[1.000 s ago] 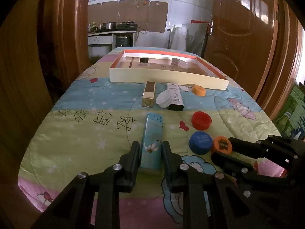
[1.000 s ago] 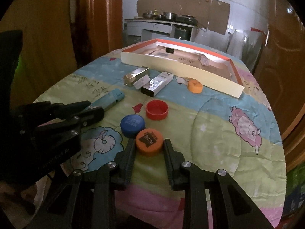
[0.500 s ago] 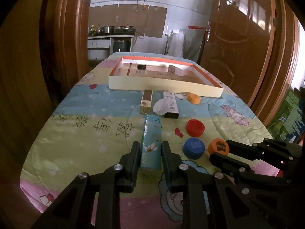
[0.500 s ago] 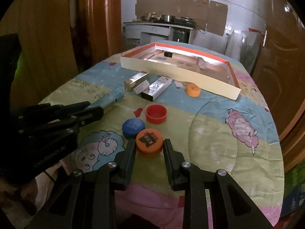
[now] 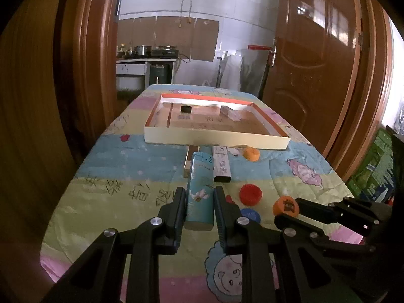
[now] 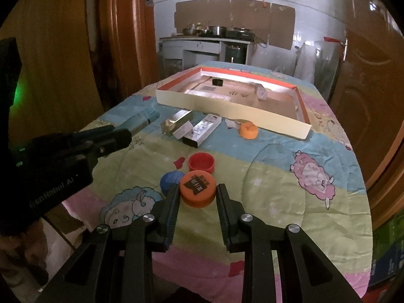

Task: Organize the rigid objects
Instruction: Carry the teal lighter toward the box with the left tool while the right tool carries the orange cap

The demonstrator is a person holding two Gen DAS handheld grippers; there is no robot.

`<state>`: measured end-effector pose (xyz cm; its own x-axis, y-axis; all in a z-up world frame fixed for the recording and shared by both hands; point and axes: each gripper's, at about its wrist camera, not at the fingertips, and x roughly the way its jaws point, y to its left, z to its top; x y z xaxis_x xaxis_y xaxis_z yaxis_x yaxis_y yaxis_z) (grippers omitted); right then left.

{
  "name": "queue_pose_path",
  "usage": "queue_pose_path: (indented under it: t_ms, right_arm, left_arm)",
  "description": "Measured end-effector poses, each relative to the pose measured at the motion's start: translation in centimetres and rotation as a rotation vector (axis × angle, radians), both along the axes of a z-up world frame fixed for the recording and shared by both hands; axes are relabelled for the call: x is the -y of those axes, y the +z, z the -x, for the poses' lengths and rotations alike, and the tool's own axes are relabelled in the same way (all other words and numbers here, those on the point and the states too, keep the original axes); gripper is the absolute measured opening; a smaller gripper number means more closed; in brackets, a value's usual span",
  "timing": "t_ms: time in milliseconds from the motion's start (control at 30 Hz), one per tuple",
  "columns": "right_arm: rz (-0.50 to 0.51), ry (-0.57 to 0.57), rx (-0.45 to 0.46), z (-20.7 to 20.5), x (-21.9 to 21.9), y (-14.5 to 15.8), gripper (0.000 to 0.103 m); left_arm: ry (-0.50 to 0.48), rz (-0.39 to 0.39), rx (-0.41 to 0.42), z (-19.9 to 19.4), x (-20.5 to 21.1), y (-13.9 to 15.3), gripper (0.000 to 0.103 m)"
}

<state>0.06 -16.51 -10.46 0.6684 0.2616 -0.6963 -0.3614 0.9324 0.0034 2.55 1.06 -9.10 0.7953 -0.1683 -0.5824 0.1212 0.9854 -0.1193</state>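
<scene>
My left gripper [image 5: 199, 193] is shut on a teal lighter [image 5: 200, 186] with a bird print and holds it off the cloth, pointing toward the tray. From the right wrist the lighter [image 6: 141, 121] sticks out beyond the left gripper [image 6: 118, 136]. My right gripper [image 6: 197, 190] is shut on an orange cap [image 6: 197, 188] with a black label, just above a blue cap [image 6: 170, 180] and a red cap [image 6: 201, 162]. In the left wrist view the same orange cap [image 5: 285, 205] sits between the right fingers. A shallow cream tray [image 5: 217, 140] with an orange inner rim lies farther back.
A gold box [image 6: 176, 121], a black-and-white box [image 6: 202, 131] and a small orange cap [image 6: 248, 130] lie just before the tray [image 6: 227, 107]. Inside it are a black piece [image 5: 185, 108] and a pale one [image 5: 231, 112]. Wooden doors flank the cloth-covered table.
The left gripper has risen with the lighter, lifting it off the cloth. The right gripper keeps its hold on the orange cap and has hardly shifted.
</scene>
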Motion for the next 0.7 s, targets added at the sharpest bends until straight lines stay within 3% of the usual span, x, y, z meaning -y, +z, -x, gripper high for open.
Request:
queue_pose_path:
  t_ms: [700]
  right_arm:
    - [-0.077,-0.11,0.085,-2.6,1.4,4.5,0.03]
  left_arm:
    - [0.027,-0.053,0.057,-3.1,1.3,4.3,0.023]
